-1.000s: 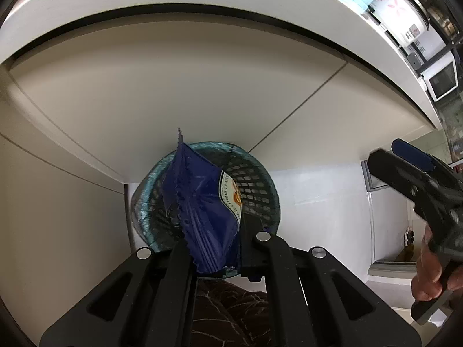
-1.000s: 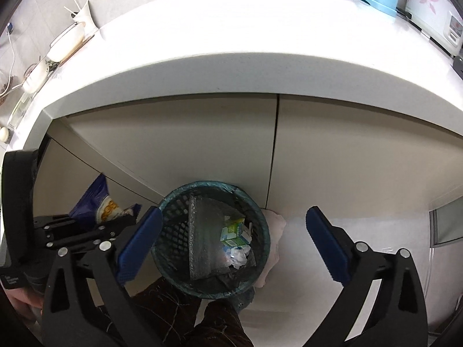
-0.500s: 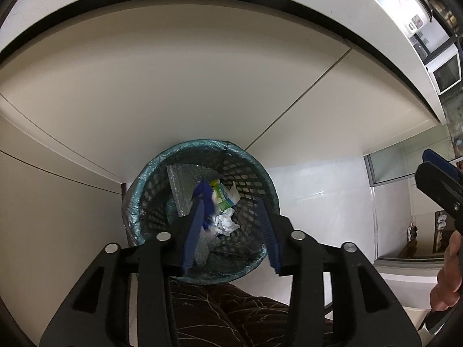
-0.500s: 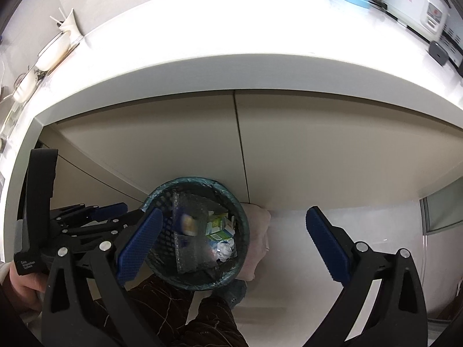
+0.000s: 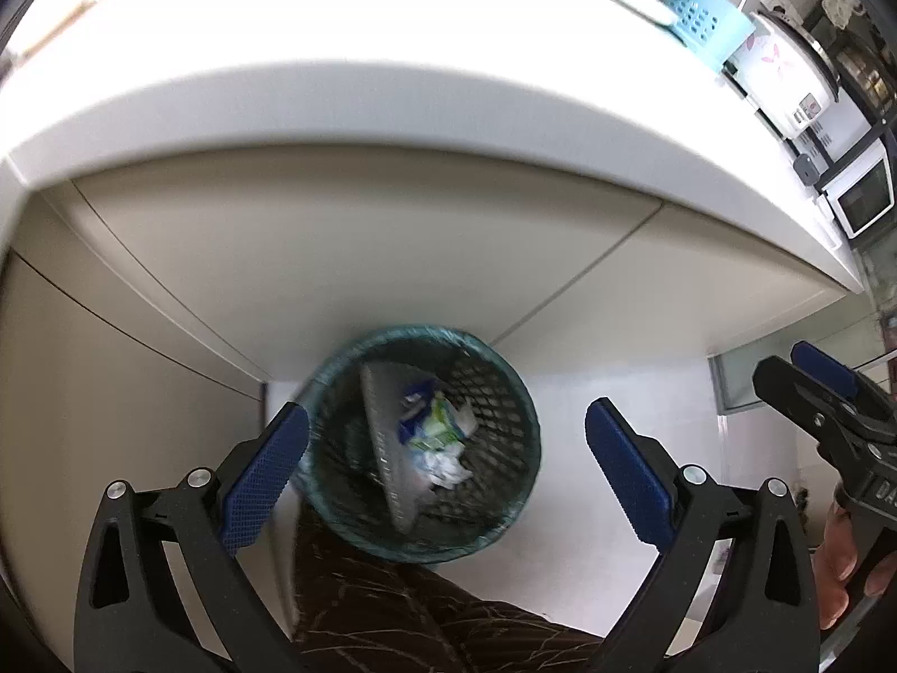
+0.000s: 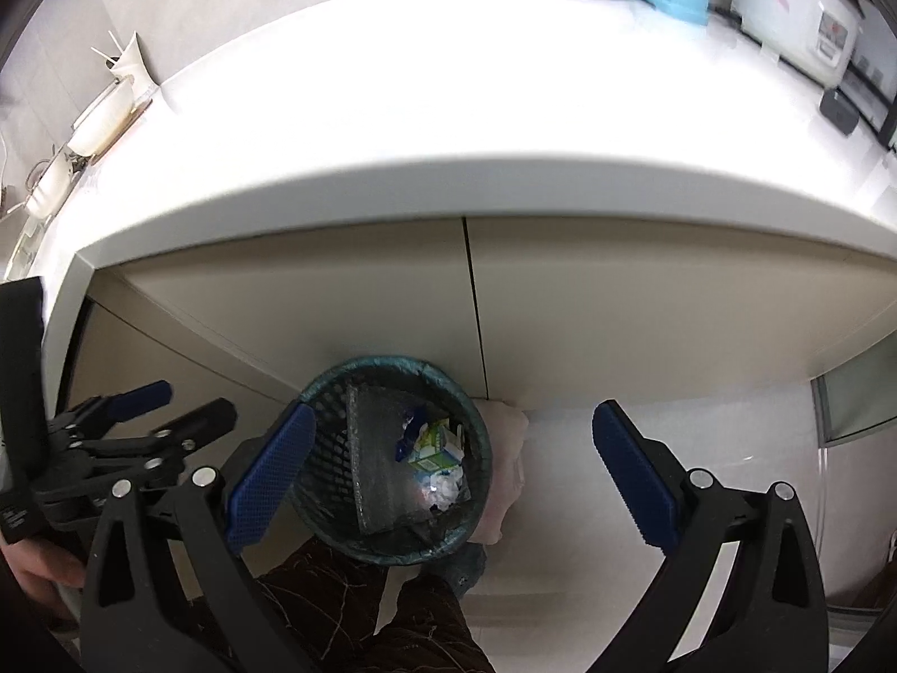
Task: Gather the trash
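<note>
A teal mesh wastebasket stands on the floor against the cabinet. Inside it lie a blue snack bag, a green-and-white carton, crumpled white paper and a bubble-wrap sheet. My left gripper hangs above the basket; its jaws are opening wide and nothing is between them. My right gripper also hovers over the basket, open and empty. Its black body shows at the right edge of the left wrist view.
A white counter overhangs beige cabinet doors. On it stand a blue basket, a rice cooker and dishes. A pink cloth lies right of the basket. A person's dark patterned trouser leg is just in front.
The left gripper, shut on the blue bag a second ago, opened and the bag dropped into the basket. Both grippers rose, bringing the counter top into view.
</note>
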Demonstrator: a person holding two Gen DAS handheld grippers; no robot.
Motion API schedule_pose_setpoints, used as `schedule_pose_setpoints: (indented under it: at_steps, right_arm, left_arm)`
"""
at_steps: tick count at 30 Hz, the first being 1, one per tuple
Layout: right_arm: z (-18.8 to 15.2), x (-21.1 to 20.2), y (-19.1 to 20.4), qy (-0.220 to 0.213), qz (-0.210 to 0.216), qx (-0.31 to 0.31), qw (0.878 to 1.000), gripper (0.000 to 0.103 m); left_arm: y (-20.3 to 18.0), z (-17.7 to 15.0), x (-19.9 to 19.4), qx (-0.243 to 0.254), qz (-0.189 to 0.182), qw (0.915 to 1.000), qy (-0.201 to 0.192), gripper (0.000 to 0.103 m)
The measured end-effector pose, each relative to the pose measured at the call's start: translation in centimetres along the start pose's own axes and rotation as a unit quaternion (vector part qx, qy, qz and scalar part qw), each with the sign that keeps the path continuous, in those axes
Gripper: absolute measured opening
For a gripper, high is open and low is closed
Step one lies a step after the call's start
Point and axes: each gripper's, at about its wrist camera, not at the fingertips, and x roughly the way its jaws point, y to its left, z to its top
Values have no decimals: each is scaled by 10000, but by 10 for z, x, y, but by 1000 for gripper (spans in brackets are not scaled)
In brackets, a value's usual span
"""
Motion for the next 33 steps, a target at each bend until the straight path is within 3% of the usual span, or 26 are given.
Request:
schedule_pose_setpoints:
  at_steps: [12, 16, 20, 27, 33]
  right_arm:
    - [46, -78, 27, -289, -81, -35, 9995, 95]
    - [56, -107, 38, -359, -278, -151, 9989, 95]
    - [61, -134, 46, -354, -218, -219, 9989, 95]
    - [55, -165, 58, -143, -151, -308, 9993, 95]
    - [51, -169, 61, -125, -183, -284, 9994, 95]
  left_arm:
    - [-2, 40, -109, -283, 248, 9990, -246, 97]
    - [1, 46, -142, -401, 304, 9984, -270, 97]
    - [4, 47, -169, -408, 415, 9979, -292, 97]
    - [3, 41, -198, -267, 770, 9962, -293, 97]
    - [7, 36, -203, -288, 670, 9970, -263, 97]
